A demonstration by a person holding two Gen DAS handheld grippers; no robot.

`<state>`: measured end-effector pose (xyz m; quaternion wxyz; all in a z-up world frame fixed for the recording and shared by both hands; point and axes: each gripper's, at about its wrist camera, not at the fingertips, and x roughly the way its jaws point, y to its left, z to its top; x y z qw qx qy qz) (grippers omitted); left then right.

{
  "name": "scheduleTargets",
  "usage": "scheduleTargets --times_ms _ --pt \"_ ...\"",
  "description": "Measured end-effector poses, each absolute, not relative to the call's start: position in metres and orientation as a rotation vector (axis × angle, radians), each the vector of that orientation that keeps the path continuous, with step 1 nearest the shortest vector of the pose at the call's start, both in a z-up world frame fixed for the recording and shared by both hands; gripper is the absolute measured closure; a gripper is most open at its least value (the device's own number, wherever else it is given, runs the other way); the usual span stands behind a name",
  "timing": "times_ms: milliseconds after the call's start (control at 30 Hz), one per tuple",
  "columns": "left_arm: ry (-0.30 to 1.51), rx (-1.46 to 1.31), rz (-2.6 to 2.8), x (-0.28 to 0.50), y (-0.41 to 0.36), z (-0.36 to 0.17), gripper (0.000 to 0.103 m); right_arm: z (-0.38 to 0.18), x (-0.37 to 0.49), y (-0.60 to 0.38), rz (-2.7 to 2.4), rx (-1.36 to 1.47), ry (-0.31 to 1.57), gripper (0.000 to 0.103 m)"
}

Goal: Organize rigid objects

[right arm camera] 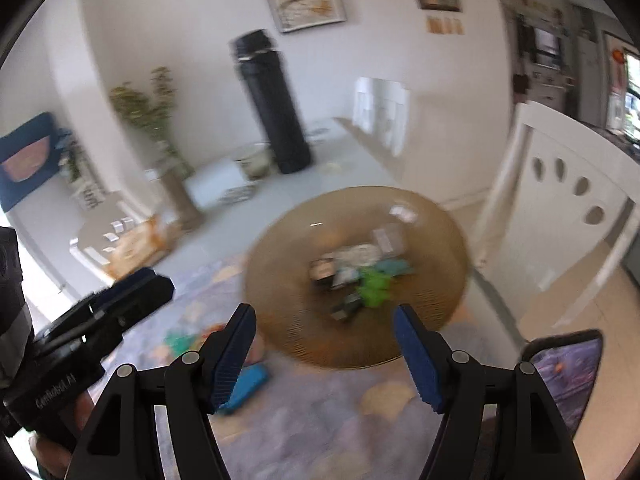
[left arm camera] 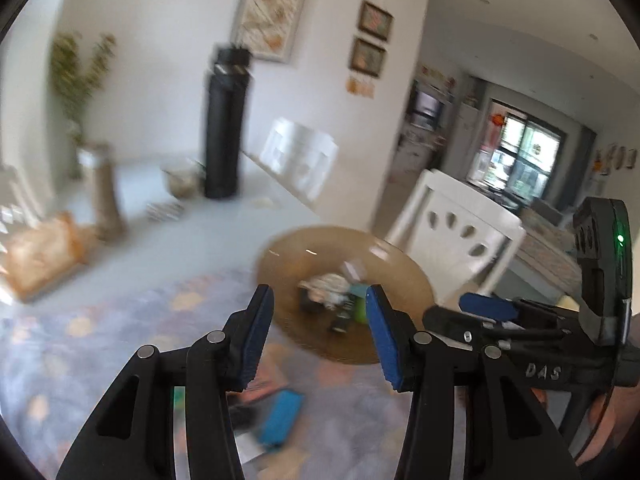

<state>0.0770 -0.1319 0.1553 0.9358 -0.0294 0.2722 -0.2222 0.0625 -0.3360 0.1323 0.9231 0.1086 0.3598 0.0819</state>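
A round amber glass bowl (left arm camera: 400, 280) stands on the patterned mat and holds several small objects, one of them green (right arm camera: 374, 286). It also shows in the right wrist view (right arm camera: 280, 240). A blue flat object (left arm camera: 280, 416) lies on the mat near me, seen too in the right wrist view (right arm camera: 246, 388). My left gripper (left arm camera: 320, 336) is open and empty, held above the mat just before the bowl. My right gripper (right arm camera: 325, 354) is open and empty, before the bowl's near rim. Both views are blurred.
A tall black bottle (left arm camera: 224, 128) stands further back on the white table (left arm camera: 168, 220). A vase with a plant (right arm camera: 176, 184), a bread bag (left arm camera: 40, 256) and white chairs (left arm camera: 460, 232) surround it. A phone (right arm camera: 564, 376) lies at the right.
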Motion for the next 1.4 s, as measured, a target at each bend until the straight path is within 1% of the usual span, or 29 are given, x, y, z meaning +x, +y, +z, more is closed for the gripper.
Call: scheduleTargets --times_ms 100,167,200,233,267,300,400,467,533,667,700,967,1400 --pt "0.486 -0.043 -0.359 0.041 -0.104 0.177 0.056 0.148 0.044 -0.300 0.249 0.164 0.688 0.033" --pt "0.462 -0.026 -0.264 0.020 -0.087 0.179 0.047 0.154 0.030 -0.280 0.277 0.136 0.645 0.033" --pt "0.454 -0.017 -0.213 0.008 -0.077 0.175 0.032 0.151 0.024 -0.271 0.283 0.124 0.633 0.033" --pt "0.441 -0.009 -0.153 -0.005 -0.066 0.164 0.024 0.145 0.019 -0.263 0.289 0.117 0.625 0.031" --pt "0.437 -0.007 -0.100 -0.017 -0.057 0.150 0.024 0.132 0.014 -0.255 0.295 0.113 0.614 0.027" --pt "0.456 -0.013 -0.062 -0.023 -0.048 0.134 0.024 0.121 0.011 -0.249 0.297 0.105 0.609 0.026" --pt "0.559 -0.102 -0.004 -0.023 -0.017 0.080 0.024 0.072 0.016 -0.226 0.328 0.069 0.658 0.026" --pt "0.586 -0.154 0.008 -0.022 -0.007 0.056 0.024 0.044 0.023 -0.215 0.324 0.049 0.706 0.026" --pt "0.634 -0.172 -0.011 -0.014 -0.006 0.032 0.024 0.028 0.026 -0.214 0.302 0.047 0.730 0.026" --pt "0.704 -0.154 -0.021 -0.003 -0.013 0.003 0.022 0.004 0.032 -0.211 0.288 0.028 0.763 0.026" --pt "0.734 -0.147 -0.015 0.002 -0.013 0.001 0.022 0.002 0.031 -0.210 0.286 0.024 0.770 0.026" --pt "0.752 -0.232 -0.046 -0.001 -0.002 -0.004 0.021 -0.005 0.036 -0.214 0.280 0.038 0.804 0.026" --pt "0.771 -0.241 -0.047 0.001 -0.001 -0.006 0.021 -0.005 0.033 -0.209 0.287 0.025 0.803 0.023"
